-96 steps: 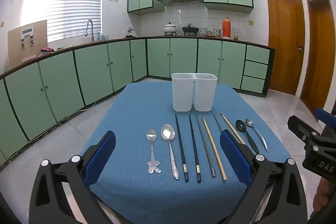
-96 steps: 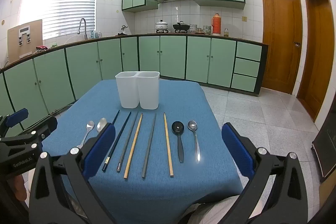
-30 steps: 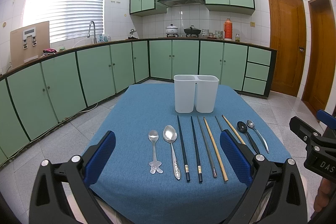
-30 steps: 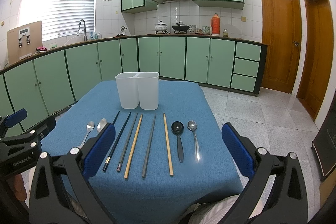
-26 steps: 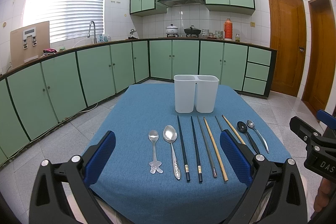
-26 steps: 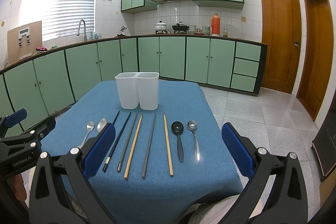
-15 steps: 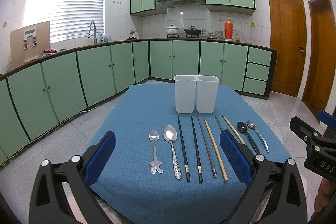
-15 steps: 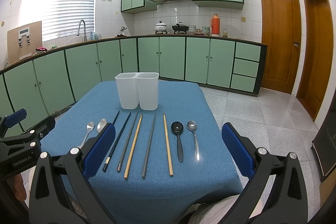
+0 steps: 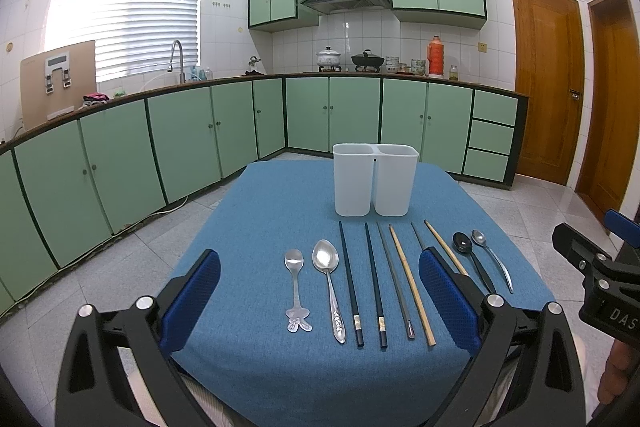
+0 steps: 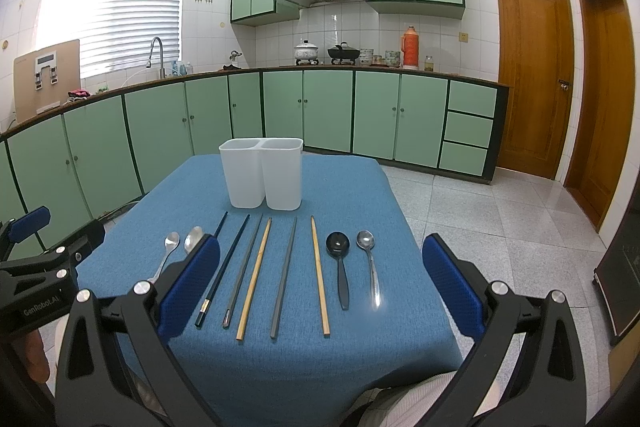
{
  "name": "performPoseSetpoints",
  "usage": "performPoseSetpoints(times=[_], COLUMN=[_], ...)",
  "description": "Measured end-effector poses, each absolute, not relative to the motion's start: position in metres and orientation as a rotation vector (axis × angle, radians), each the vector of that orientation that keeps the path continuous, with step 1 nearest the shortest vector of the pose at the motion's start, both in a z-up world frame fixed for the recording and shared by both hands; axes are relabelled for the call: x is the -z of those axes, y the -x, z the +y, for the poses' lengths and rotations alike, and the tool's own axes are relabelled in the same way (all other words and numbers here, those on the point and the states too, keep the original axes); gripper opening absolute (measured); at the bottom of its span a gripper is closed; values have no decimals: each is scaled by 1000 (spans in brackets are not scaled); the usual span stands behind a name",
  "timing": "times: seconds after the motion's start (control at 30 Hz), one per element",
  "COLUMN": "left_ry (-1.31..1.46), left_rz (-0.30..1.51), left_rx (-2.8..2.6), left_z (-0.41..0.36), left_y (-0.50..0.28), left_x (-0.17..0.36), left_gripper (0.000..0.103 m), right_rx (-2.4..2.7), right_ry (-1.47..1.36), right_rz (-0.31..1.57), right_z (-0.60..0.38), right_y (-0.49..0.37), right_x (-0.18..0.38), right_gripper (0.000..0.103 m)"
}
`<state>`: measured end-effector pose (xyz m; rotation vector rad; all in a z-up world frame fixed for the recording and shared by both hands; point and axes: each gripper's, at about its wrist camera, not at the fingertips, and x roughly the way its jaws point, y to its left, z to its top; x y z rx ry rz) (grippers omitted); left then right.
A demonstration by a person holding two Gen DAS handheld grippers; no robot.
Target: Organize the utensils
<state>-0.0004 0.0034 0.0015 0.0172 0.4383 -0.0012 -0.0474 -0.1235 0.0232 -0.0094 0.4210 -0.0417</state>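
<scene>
L hand-held gripper [image 9: 320,301] pad hides chopstick [image 9: 418,235] mid-shaft

Two readable marks, both white print on black gripper bodies. Right hand-held gripper [image 9: 596,267], seen at the edge of the left wrist view, read "DAS", cut off by the frame. Left hand-held gripper [image 10: 44,247], seen in the right wrist view, read "GenRobot.AI". Nothing else was legible.

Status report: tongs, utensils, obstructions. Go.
Left tongs open, empty. Right tongs open, empty. Utensils lie in a row before white holder. Nothing blocking.
</scene>
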Motion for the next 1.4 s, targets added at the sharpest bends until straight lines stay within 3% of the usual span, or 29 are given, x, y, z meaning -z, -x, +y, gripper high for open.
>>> performPoseSetpoints(times=[0.33, 0.8, 1.0, 1.4], left_ry=[9, -61, -51, -18], left_rz=[514, 750, 831, 900], left_rx=[-99, -152, -154, -125], left_z=[48, 65, 68, 75], left_y=[-36, -159, -202, -227], left_x=[2, 72, 93, 112], left_gripper=[97, 97, 91, 80], right_rx=[136, 234, 228, 221], right_ry=[25, 68, 62, 70], right_rz=[456, 585, 640, 683], right_z=[-152, -179, -182, -180], right_y=[13, -75, -97, -126], right_x=[-16, 32, 48, 63], right_gripper=[98, 97, 83, 83])
